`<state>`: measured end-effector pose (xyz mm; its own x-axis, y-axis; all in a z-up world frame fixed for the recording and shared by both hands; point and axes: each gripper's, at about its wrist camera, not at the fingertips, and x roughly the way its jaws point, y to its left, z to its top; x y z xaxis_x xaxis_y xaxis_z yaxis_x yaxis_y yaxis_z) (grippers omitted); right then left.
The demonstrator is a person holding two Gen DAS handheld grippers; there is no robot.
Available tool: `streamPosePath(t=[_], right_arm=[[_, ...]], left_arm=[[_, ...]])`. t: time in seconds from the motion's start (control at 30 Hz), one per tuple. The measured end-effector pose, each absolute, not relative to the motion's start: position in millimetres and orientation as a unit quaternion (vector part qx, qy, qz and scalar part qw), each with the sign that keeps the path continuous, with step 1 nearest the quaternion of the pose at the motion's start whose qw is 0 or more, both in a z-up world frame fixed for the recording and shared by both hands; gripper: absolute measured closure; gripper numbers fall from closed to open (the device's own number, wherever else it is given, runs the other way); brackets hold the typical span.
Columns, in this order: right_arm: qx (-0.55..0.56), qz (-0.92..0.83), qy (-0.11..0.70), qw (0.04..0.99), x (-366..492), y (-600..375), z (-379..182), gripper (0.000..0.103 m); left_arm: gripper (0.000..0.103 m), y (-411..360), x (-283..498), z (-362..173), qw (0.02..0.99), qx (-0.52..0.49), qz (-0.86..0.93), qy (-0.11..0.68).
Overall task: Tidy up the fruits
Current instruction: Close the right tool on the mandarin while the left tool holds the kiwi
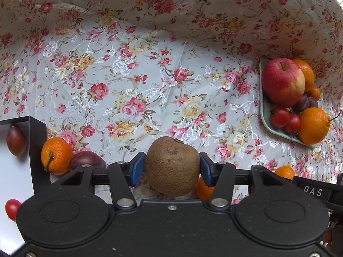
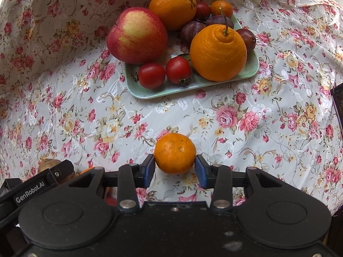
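With both jaws loaded, everything turns on the green tray (image 2: 148, 91): it sits straight ahead of my right gripper (image 2: 174, 167) across open tablecloth, but far off to the right of my left gripper (image 1: 172, 167). So the right hand is nearer, I reckon. Its jaws pinch a small mandarin (image 2: 174, 153) by its sides; the left jaws clamp a brown kiwi (image 1: 172, 166), its long axis running roughly up and down. The right view shows free tray floor near the two tomatoes (image 2: 164, 73). Only the left view catches the loose mandarin with a stem (image 1: 56, 155) and a plum (image 1: 86, 160) beside a black frame (image 1: 37, 141).
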<state>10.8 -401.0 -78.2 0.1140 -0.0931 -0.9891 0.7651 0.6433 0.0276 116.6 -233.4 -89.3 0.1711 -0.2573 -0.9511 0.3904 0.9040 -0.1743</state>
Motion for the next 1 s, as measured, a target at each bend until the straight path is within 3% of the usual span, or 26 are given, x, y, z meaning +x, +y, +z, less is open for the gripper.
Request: streamPosePath(t=[0.1, 0.17, 0.23, 1.0], right_arm=[[0.285, -0.311, 0.585, 0.692, 9.5, -399.5, -73.7, 0.061], [0.284, -0.310, 0.584, 0.694, 8.8, -396.6, -71.3, 0.072], [0.281, -0.309, 0.580, 0.700, 7.5, -392.2, -66.1, 0.076], [0.328, -0.334, 0.562, 0.682, -9.7, -403.7, -78.6, 0.075]], left_arm=[[0.045, -229.6, 114.4, -80.7, 0.771, 0.059, -0.211, 0.598], [0.045, -225.6, 114.9, -76.3, 0.777, 0.062, -0.206, 0.591], [0.045, -221.0, 113.6, -72.6, 0.782, 0.065, -0.201, 0.587], [0.045, -197.8, 99.1, -58.8, 0.788, 0.066, -0.202, 0.578]])
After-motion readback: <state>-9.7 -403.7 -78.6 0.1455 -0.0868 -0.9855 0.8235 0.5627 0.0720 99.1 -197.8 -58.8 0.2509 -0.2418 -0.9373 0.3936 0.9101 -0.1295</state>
